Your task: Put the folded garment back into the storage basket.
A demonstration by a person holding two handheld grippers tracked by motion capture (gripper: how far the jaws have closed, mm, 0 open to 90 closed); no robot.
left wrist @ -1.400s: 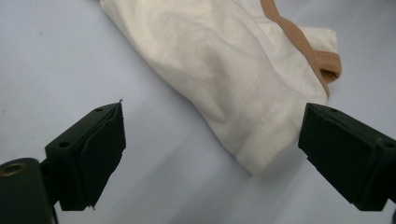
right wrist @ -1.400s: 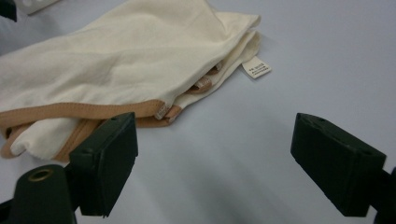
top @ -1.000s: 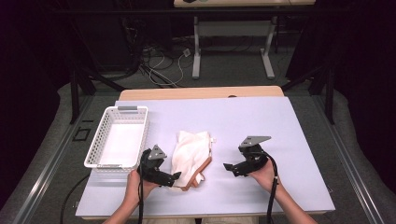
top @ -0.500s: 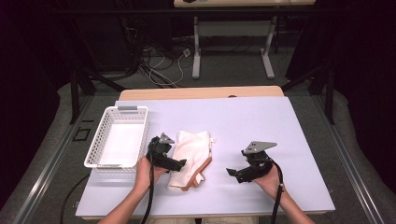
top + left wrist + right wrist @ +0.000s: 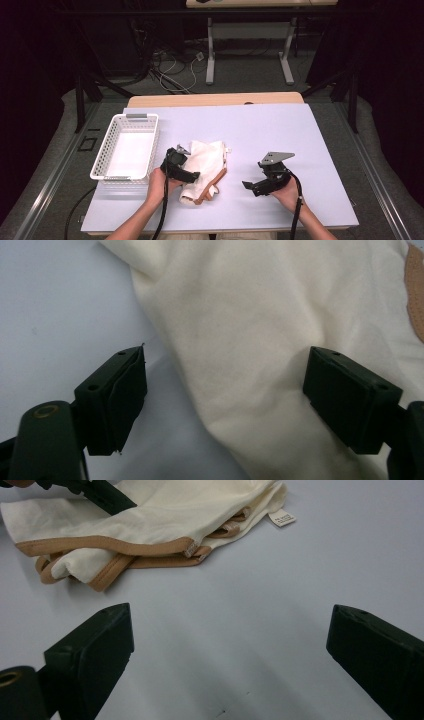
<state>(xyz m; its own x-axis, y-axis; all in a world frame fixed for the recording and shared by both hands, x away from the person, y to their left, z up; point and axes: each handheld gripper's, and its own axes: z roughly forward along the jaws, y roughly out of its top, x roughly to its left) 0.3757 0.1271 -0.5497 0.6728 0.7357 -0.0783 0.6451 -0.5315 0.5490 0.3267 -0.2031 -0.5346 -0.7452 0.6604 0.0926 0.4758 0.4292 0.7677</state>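
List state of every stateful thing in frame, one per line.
Left tongs: open, jaws have just been closing, straddling the cloth's edge, pads not pressing yet.
Right tongs: open, nothing between the jaws, over bare table.
Cream garment: crumpled in a loose fold, tan trim and label showing, lying on the table.
White basket: upright, nothing in it.

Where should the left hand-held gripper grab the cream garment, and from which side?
Probably the raised fold on the cream garment's basket-facing edge, coming in from the white basket side. The left hand-held gripper already straddles that fold, its jaws just closing but not yet pressing. The fabric bunches thick there, while the tan trim on the far side lies flat and thin. The right hand-held gripper sits open, apart.
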